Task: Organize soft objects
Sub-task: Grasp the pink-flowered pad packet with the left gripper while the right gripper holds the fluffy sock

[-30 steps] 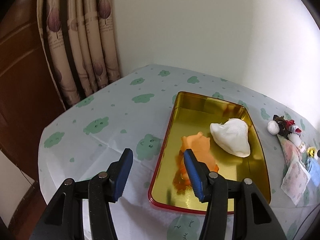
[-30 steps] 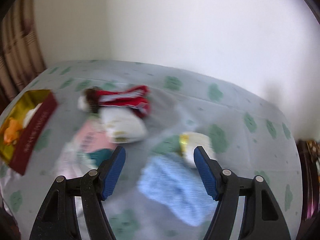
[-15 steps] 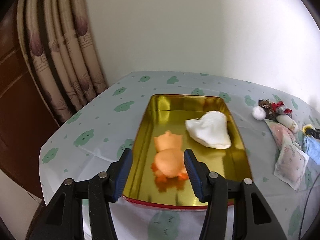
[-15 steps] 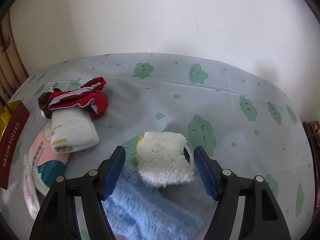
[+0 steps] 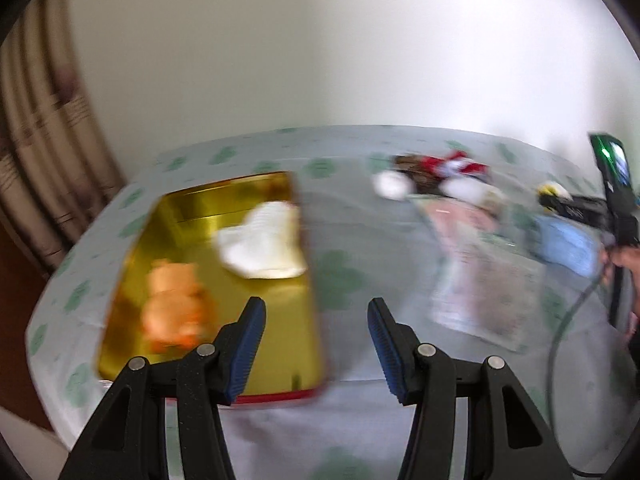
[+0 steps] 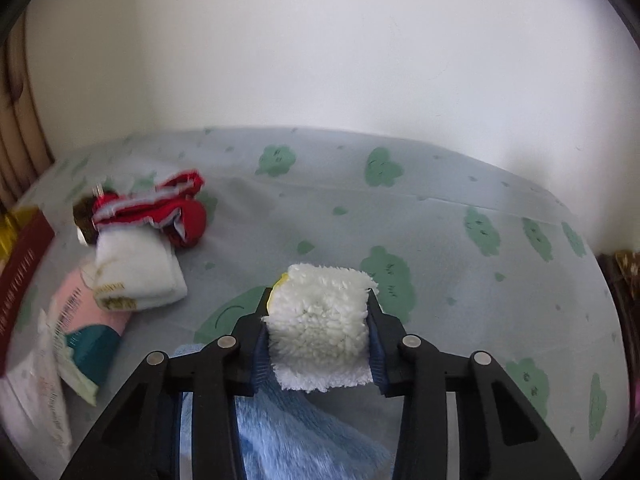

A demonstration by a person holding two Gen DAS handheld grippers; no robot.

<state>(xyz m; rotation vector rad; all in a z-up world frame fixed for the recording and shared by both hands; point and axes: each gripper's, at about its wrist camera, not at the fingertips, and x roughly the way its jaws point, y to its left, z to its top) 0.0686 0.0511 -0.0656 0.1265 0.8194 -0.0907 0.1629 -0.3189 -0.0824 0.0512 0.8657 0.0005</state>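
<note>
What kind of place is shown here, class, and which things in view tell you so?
Probably a room in a home: a table under a cloud-print cloth stands against a plain wall, with curtains at one side and a gold tin holding soft toys.

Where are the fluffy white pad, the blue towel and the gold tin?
fluffy white pad [image 6: 318, 322], right wrist view, middle of its pile.
blue towel [image 6: 296, 440], right wrist view, fold below the pad.
gold tin [image 5: 276, 328], left wrist view, bare floor.
</note>
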